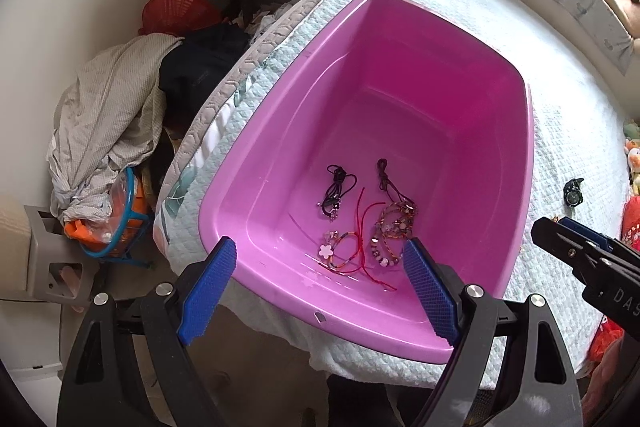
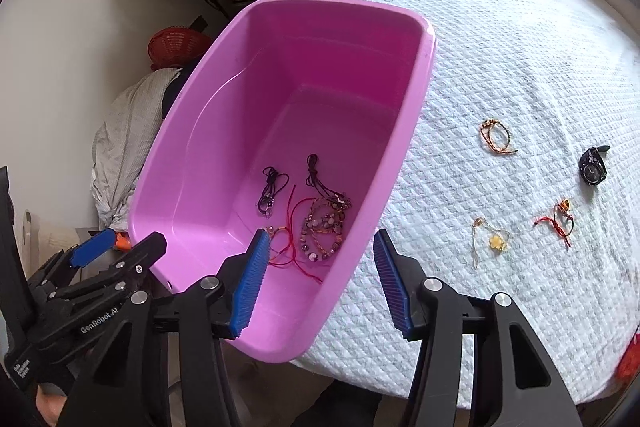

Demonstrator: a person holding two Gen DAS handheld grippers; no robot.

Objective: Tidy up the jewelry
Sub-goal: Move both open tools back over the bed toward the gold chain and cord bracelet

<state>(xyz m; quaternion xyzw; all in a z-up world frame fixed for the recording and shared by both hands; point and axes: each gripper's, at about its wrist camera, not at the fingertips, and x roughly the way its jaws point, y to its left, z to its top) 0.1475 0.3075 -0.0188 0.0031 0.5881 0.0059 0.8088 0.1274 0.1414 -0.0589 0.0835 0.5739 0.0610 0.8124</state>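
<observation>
A tangle of bracelets and cords lies in the pink tub on the bed; a watch and three more bracelets lie on the quilt beside it. Both the left hand-held gripper and the right hand-held gripper hover spread and empty.

A lived-in home bedroom: a bed with a white quilted cover fills most of the view. Beside the bed, on the floor, lie heaped clothes and a red plastic basket. Stuffed toys sit at the bed's far edge.
</observation>
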